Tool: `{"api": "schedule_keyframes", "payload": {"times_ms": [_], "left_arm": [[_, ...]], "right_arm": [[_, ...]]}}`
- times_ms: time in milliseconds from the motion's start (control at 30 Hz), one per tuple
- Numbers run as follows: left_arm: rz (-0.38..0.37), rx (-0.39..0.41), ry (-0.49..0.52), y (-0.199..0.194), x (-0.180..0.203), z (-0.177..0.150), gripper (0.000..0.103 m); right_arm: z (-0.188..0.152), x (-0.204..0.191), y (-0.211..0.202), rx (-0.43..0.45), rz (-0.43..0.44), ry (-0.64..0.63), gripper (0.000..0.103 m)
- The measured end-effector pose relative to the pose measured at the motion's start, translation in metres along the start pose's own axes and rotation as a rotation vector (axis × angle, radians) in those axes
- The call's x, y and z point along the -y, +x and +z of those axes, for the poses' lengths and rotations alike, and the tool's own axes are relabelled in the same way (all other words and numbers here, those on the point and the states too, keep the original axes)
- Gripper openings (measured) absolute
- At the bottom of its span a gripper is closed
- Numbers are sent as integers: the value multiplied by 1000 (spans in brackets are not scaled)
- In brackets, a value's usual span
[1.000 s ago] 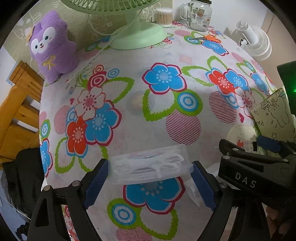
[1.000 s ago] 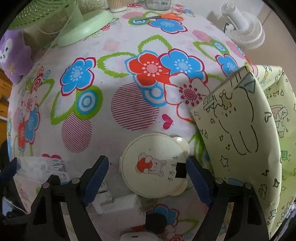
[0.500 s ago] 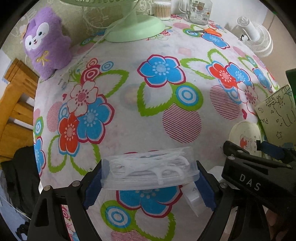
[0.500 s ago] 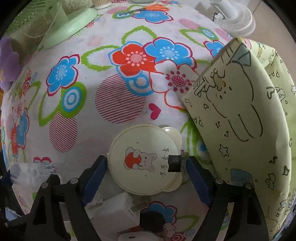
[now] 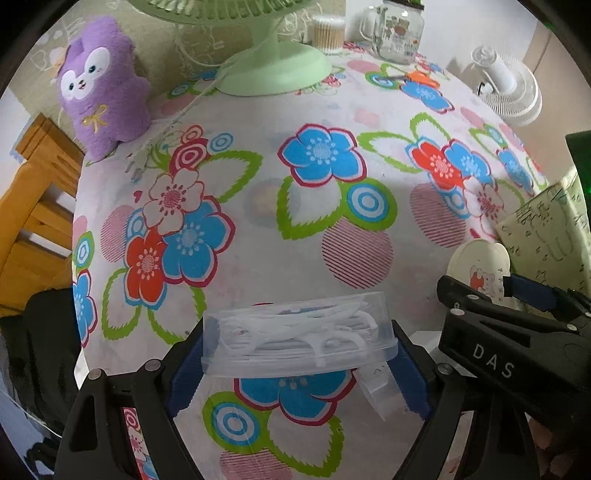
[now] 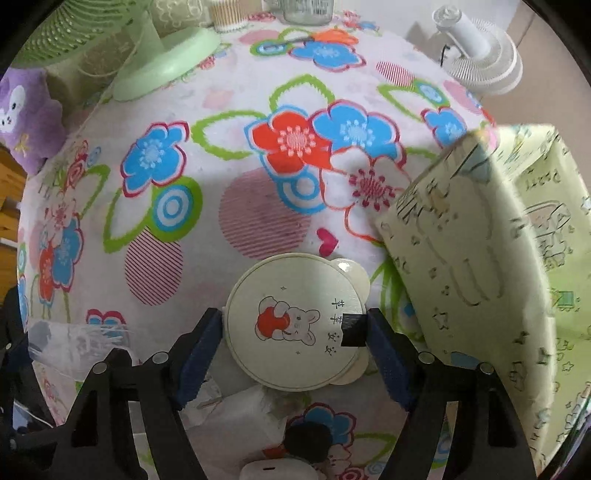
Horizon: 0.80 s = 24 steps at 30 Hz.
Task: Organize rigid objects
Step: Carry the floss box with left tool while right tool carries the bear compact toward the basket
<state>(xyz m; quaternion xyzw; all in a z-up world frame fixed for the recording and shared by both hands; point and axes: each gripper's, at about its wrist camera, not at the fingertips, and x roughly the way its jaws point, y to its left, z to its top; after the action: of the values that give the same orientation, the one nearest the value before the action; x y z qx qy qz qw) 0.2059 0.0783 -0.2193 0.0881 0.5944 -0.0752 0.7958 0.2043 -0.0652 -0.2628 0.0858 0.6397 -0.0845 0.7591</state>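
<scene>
On the floral tablecloth (image 5: 258, 258), the clear floss-pick box (image 5: 299, 341) is pinched by the left gripper (image 5: 299, 365), while the right gripper (image 6: 295, 339), its jaws having just been closing, presses the round bear-print tin (image 6: 293, 321), which should be squeezed evenly before being carried to the patterned bag (image 6: 480, 258) at 3 o'clock.

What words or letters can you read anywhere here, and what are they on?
"DAS": white letters on the black body of the right gripper.
"PARTY", seen sideways and blurred: on the pale green doodle-print box.
Green characters on the round bear case: not letters I can read out.
Label on the glass jar: too small to read.
</scene>
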Motion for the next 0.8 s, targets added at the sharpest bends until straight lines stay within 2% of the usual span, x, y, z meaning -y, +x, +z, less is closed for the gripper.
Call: {"api": "schedule_keyframes", "payload": {"times_ms": [367,800], "left_arm": [[8,60,-41,-32,-10,-8,89],[24,113,-120,-69,-27,-37,89]], "right_arm": [[1,-17,-38,69,19,-59,79],[-27,-33,-74,122,62,-122,79]]}}
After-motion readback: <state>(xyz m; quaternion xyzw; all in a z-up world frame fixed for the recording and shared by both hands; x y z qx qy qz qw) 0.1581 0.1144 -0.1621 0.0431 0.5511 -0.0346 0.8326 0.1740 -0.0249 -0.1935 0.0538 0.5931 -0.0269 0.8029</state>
